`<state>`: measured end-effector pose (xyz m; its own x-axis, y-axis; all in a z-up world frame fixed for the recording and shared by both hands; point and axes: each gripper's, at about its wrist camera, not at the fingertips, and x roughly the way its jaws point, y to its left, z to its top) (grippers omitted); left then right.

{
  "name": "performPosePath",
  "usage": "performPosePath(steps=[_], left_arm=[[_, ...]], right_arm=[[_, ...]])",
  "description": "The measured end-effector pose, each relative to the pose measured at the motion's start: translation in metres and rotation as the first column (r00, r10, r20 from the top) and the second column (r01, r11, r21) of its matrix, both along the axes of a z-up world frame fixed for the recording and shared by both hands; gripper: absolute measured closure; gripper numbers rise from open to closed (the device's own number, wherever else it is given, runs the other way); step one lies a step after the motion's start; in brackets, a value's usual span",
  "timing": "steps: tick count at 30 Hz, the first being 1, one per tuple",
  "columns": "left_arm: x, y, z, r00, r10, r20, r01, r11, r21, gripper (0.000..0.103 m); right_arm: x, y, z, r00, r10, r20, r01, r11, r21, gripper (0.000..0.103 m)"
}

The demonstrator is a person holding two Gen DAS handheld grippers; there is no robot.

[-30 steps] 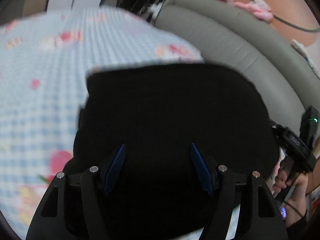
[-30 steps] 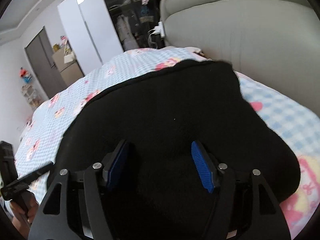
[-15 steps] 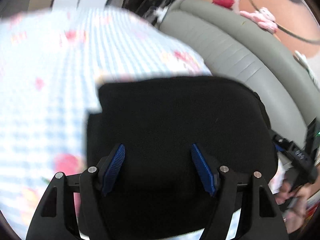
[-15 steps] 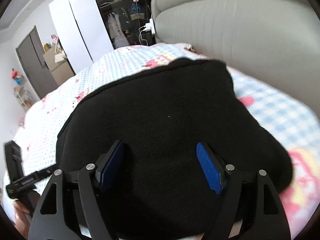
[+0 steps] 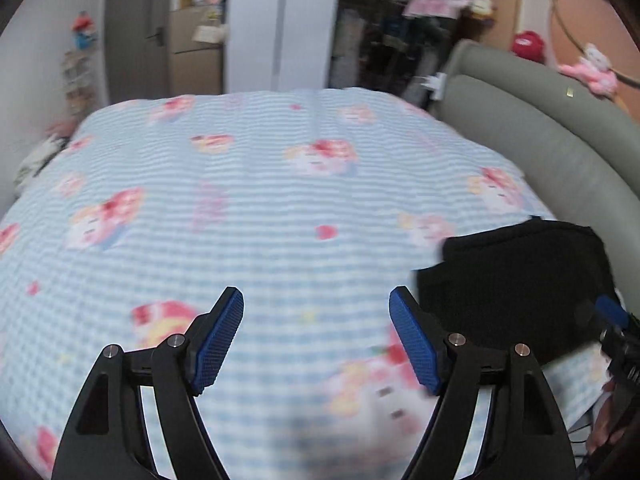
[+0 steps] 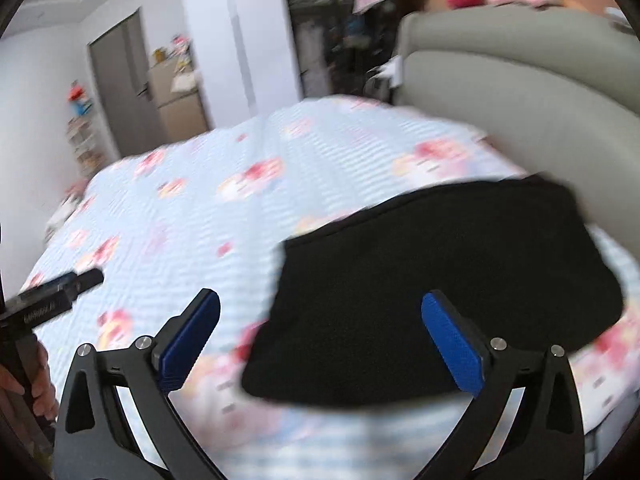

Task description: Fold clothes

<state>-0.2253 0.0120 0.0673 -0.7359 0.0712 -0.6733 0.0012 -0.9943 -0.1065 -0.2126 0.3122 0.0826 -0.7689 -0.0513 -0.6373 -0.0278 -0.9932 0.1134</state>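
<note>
A black garment [image 6: 460,280] lies folded into a compact bundle on the bed [image 5: 240,208], over at the side nearest the grey padded headboard [image 5: 560,152], with the blue checked sheet and its pink cartoon prints bare across the rest of the mattress. Neither tool has hold of it. The left gripper [image 5: 316,336] hangs above plain sheet, its jaws opening with nothing between them, and the bundle sits off to its right. The right gripper [image 6: 320,332] is above the near edge of the bundle, its jaws opening wide too; the cloth shows between the blue pads from this angle, but they do not press on it. I'd say the fold looks done and the piece has been parked by the headboard to keep the middle of the bed free for whatever comes next. The room behind, with wardrobe [image 6: 236,36] and door [image 5: 132,28], is smeared with blur.
</note>
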Motion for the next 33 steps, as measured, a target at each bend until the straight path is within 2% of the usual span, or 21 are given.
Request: performPosePath(steps=[3, 5, 8, 12, 14, 18, 21, 23, 26, 29, 33], left_arm=[[0.014, -0.035, -0.001, 0.999, 0.044, 0.004, -0.044, 0.998, -0.033, 0.026], [0.012, -0.043, 0.001, 0.999, 0.050, -0.002, -0.050, 0.997, -0.050, 0.026], [0.022, -0.054, 0.001, 0.999, 0.049, -0.016, -0.050, 0.996, -0.067, 0.023], [0.056, -0.059, 0.002, 0.998, 0.068, -0.012, -0.069, 0.993, -0.096, 0.022], [0.085, -0.059, 0.000, 0.996, 0.086, -0.008, -0.086, 0.990, -0.111, 0.021], [0.162, -0.056, -0.016, 0.998, 0.061, -0.018, -0.062, 0.997, -0.046, 0.017], [0.206, -0.052, -0.037, 0.996, 0.088, 0.003, -0.088, 0.996, -0.017, 0.017], [0.219, -0.051, -0.052, 0.993, 0.110, 0.034, -0.110, 0.994, 0.005, 0.017], [0.222, -0.049, -0.061, 0.994, 0.094, 0.064, -0.094, 0.995, 0.009, 0.017], [0.229, -0.049, -0.056, 0.995, 0.090, 0.032, -0.090, 0.996, 0.005, 0.017], [0.230, -0.048, -0.053, 0.997, 0.074, 0.031, -0.074, 0.997, 0.017, 0.017]], right_arm=[[0.007, -0.050, -0.010, 0.997, 0.068, 0.031, -0.069, 0.997, 0.018, 0.001], [0.015, -0.076, -0.012, 0.996, 0.087, 0.036, -0.088, 0.996, 0.030, 0.001], [0.029, -0.103, -0.008, 0.995, 0.097, 0.026, -0.099, 0.994, 0.050, 0.001], [0.059, -0.123, -0.001, 0.996, 0.088, 0.020, -0.089, 0.993, 0.081, 0.001], [0.087, -0.125, 0.001, 0.997, 0.081, 0.011, -0.081, 0.994, 0.070, 0.001], [0.153, -0.118, -0.011, 0.999, 0.040, -0.005, -0.039, 0.999, 0.025, 0.001], [0.190, -0.116, -0.033, 0.999, -0.007, 0.043, 0.006, 1.000, 0.020, 0.001], [0.196, -0.116, -0.045, 0.997, 0.005, 0.075, -0.005, 1.000, 0.002, 0.001], [0.196, -0.120, -0.053, 0.997, 0.004, 0.075, -0.008, 0.999, 0.053, 0.001], [0.199, -0.117, -0.058, 0.998, -0.015, 0.068, 0.011, 0.998, 0.059, 0.001], [0.199, -0.113, -0.058, 0.997, -0.013, 0.080, 0.008, 0.998, 0.063, 0.001]])
